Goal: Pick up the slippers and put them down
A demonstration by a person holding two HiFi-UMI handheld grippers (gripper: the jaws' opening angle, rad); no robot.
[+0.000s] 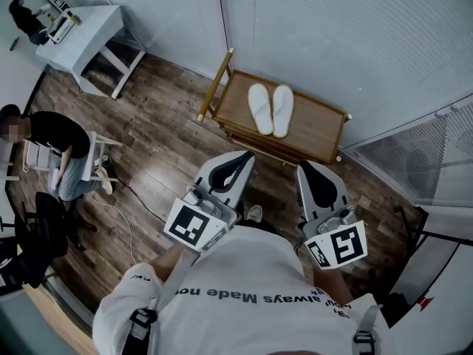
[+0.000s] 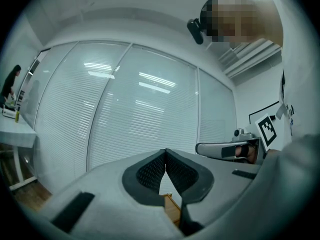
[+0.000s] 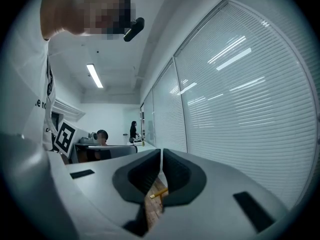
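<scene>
A pair of white slippers (image 1: 270, 109) lies side by side on a low wooden table (image 1: 318, 128) against the blinds. My left gripper (image 1: 247, 156) is held level just short of the table's near edge, its jaws shut with nothing between them. Beside it, my right gripper (image 1: 303, 167) is also shut and empty. In the left gripper view the dark pads (image 2: 150, 171) meet at the tip, and a corner of the table (image 2: 172, 209) shows below them. The right gripper view shows its pads (image 3: 177, 171) closed over the table edge (image 3: 157, 194). Neither gripper view shows the slippers.
White blinds (image 1: 332, 35) run behind the table. A glass partition (image 1: 421, 154) stands at the right. A white desk (image 1: 81, 32) is at the far left. A seated person (image 1: 52, 143) and a floor cable (image 1: 126, 228) are on the wooden floor to the left.
</scene>
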